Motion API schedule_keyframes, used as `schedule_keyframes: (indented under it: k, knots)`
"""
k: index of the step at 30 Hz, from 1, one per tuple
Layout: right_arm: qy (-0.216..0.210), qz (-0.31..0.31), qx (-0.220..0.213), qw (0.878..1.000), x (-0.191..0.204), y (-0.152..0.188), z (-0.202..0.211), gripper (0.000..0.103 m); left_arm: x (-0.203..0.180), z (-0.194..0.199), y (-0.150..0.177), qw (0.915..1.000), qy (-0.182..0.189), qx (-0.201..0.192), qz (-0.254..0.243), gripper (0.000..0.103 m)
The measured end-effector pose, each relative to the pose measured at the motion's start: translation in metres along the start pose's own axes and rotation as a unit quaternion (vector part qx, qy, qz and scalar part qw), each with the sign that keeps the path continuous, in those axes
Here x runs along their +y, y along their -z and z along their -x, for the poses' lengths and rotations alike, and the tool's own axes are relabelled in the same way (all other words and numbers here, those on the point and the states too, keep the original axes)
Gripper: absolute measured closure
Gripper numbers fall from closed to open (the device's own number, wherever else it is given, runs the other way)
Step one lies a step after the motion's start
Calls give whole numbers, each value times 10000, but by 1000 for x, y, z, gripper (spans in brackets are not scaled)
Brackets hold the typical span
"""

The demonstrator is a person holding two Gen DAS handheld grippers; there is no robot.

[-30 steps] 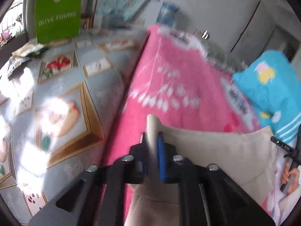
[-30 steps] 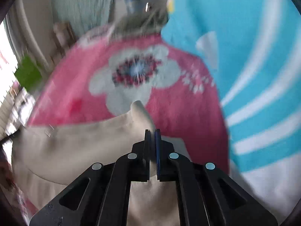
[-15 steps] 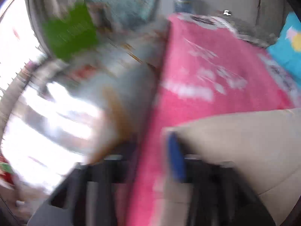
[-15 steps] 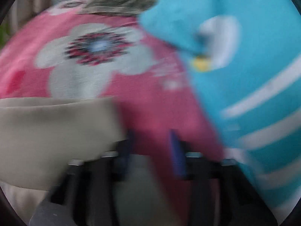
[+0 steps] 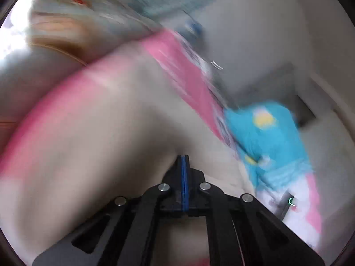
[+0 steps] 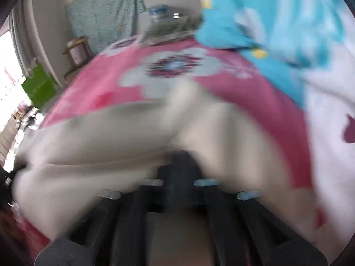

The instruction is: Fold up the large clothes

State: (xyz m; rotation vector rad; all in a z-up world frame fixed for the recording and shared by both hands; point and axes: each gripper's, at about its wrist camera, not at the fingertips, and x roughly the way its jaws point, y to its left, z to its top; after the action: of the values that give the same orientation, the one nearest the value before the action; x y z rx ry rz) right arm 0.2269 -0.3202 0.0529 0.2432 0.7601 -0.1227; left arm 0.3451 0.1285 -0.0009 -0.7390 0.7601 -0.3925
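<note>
A large beige garment (image 5: 111, 133) lies spread on a pink flowered blanket (image 5: 184, 71). My left gripper (image 5: 184, 158) sits low over it with its blue pads pressed together, closing tight where a crease in the cloth runs into the tips. In the right wrist view the same beige garment (image 6: 99, 133) bunches into a hump just ahead of my right gripper (image 6: 185, 155). That gripper is blurred, and its jaws look closed down on the bunched cloth. Both views are smeared by motion.
A turquoise patterned cloth (image 5: 266, 137) is heaped at the right of the blanket, also visible as turquoise cloth (image 6: 266, 11). A patterned floor mat (image 5: 66, 22) lies left of the blanket. A green bag (image 6: 40, 86), a small stool (image 6: 76, 51) and a water bottle (image 6: 158, 12) stand at the far side.
Both grippers let go of the garment's raised edge, opened, dropped lower and nearer over the beige cloth, and closed again. The left view has rolled, so the scene tilts.
</note>
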Motion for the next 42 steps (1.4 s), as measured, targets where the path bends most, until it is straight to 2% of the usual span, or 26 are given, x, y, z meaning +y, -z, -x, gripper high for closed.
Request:
schedule_keyframes:
  k: [2,3,4,5,6,7,10,12,13,14,15,16,17,18,20,22,23,24,26,28,30,31,32,34,37,42]
  knots:
    - [625,604,-109,9962,20,1,6,103,8,10,-4,9999,-89,47,8,99]
    - [907,709,-165,9932,25,2,13,103,2,13,-3,9994,-340,33,-105,100]
    - [1182,759,-216,9898,37,6,26,103,-20,19,-2,9947,-858,-99,-555,100]
    - [1193,803,-332,9890,41,11,36,91,-43,25,1,9862,-1243,-310,-1053,101]
    - [1003,980,-590,9884,55,18,55,82,-55,29,5,9807,-1303,-429,-1390,101]
    - [622,1221,-765,9876,70,27,70,67,-79,30,14,9774,-1043,-459,-1778,101]
    - [-176,1699,-875,9814,100,38,78,63,-106,8,35,9798,-182,152,-1988,101]
    - [-163,1703,-609,9834,105,46,63,63,-107,-13,50,9776,-193,496,-2037,100]
    - [-235,1448,-394,9884,90,48,54,59,-90,-13,51,9819,-261,445,-1824,100]
    - [-419,1145,-294,9921,74,46,47,49,-69,-7,44,9879,-373,354,-1462,100]
    - [-618,777,-181,9949,54,45,45,46,-42,2,36,9964,-114,311,-783,99]
    - [-280,698,-214,9969,43,48,52,46,-26,11,34,9989,37,316,-343,99]
    - [-61,783,-330,9964,41,46,54,46,-17,24,30,9991,-352,204,-132,99]
    - [204,929,-346,9949,34,47,54,46,-21,34,29,9981,-536,52,-308,100]
    - [117,814,-248,9963,21,50,60,45,-45,49,33,9853,-1289,-24,-1125,101]
    - [443,861,-353,9947,23,53,75,47,-59,64,45,9760,-1529,-52,-1552,97]
    - [610,914,-394,9932,26,57,83,47,-65,75,58,9721,-1625,-5,-1694,90]
    - [594,1019,-401,9922,30,64,95,47,-70,82,72,9687,-1701,87,-1805,71]
    - [327,1175,-282,9921,34,81,113,44,-87,76,105,9652,-1663,306,-1995,45]
    - [134,1308,-153,9912,42,100,125,41,-99,66,135,9579,-1635,575,-2288,36]
    - [-203,1408,-55,9898,46,125,132,28,-110,43,161,9480,-1787,621,-2558,16]
    - [-229,1457,38,9890,48,134,124,19,-112,33,170,9362,-1956,645,-2848,12]
    - [-149,1508,189,9883,49,140,112,12,-112,33,178,9303,-2054,702,-2956,6]
    - [-57,1492,550,9873,49,146,88,7,-114,23,180,9187,-2317,793,-3100,5]
    - [-372,932,526,9936,36,130,82,6,-113,20,176,9176,-2373,817,-3081,4]
    - [-73,1102,486,9927,45,130,67,6,-119,4,177,9110,-2583,776,-3120,3]
